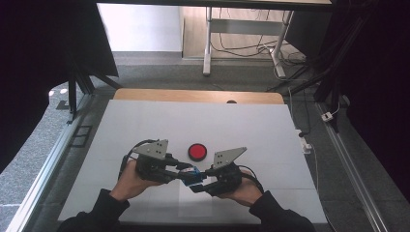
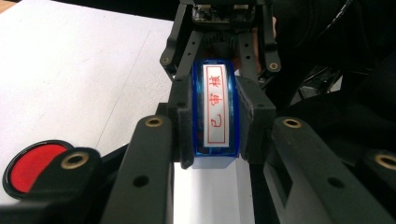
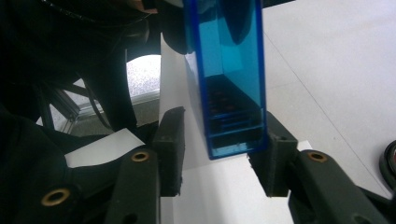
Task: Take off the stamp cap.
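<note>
A blue see-through stamp [image 1: 194, 175] with a white label in red characters [image 2: 218, 107] is held just above the white table, in front of the person. My left gripper [image 1: 186, 174] is shut on it, pads [image 2: 183, 122] pressed to both blue sides. My right gripper [image 1: 199, 182] faces the left one and stands open around the stamp's other end [image 3: 233, 116]. Its right pad [image 3: 273, 158] is at the blue wall, and its left pad [image 3: 170, 149] is clear of it. A round red ink pad [image 1: 197, 151] lies on the table just beyond the grippers.
The white table top [image 1: 193, 123] stretches wide on all sides, with a wooden strip [image 1: 198, 95] at its far edge. Metal rails [image 1: 43, 169] run along both sides. Desk legs and cables [image 1: 241, 48] stand on the floor beyond.
</note>
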`<state>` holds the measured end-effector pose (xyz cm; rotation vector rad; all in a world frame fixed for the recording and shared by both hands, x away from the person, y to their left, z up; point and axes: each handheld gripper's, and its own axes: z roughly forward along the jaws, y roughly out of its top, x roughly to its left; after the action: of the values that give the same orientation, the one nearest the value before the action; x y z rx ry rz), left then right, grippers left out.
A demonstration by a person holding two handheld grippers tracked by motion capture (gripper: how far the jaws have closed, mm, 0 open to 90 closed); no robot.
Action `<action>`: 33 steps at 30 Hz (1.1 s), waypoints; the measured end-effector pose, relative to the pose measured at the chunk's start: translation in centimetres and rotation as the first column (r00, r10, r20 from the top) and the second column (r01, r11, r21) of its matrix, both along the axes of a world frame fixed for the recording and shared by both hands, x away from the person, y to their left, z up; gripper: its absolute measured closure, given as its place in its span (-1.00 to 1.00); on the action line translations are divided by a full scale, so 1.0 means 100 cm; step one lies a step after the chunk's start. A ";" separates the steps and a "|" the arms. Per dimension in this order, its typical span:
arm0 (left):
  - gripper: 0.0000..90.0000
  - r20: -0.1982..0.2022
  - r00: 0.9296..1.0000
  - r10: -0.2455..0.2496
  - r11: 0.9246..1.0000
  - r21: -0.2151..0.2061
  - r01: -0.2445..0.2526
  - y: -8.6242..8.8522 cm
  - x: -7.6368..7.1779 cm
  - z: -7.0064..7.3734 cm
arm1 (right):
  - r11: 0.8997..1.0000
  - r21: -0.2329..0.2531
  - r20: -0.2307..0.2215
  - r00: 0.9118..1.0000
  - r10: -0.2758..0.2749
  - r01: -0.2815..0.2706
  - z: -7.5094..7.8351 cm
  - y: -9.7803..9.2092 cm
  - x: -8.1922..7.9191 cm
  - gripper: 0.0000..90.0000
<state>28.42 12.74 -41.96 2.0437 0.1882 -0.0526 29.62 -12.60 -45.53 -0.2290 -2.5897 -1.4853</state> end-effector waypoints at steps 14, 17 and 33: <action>0.56 0.024 0.999 -0.023 0.999 -0.022 0.023 0.002 -0.001 0.000 | 0.999 0.027 -0.014 1.000 0.025 -0.025 0.001 -0.001 0.003 0.47; 0.56 0.034 0.999 -0.031 0.999 -0.031 0.033 0.003 -0.001 0.000 | 0.999 0.038 -0.015 1.000 0.025 -0.024 0.001 -0.001 0.002 0.50; 0.56 0.052 0.998 -0.039 0.999 -0.034 0.041 0.004 -0.002 0.001 | 0.999 0.024 -0.064 0.998 0.028 -0.027 0.003 -0.001 0.004 0.53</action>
<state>28.20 13.11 -41.85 2.0116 0.1135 -0.0279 30.00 -12.71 -45.25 -0.2335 -2.5136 -1.4735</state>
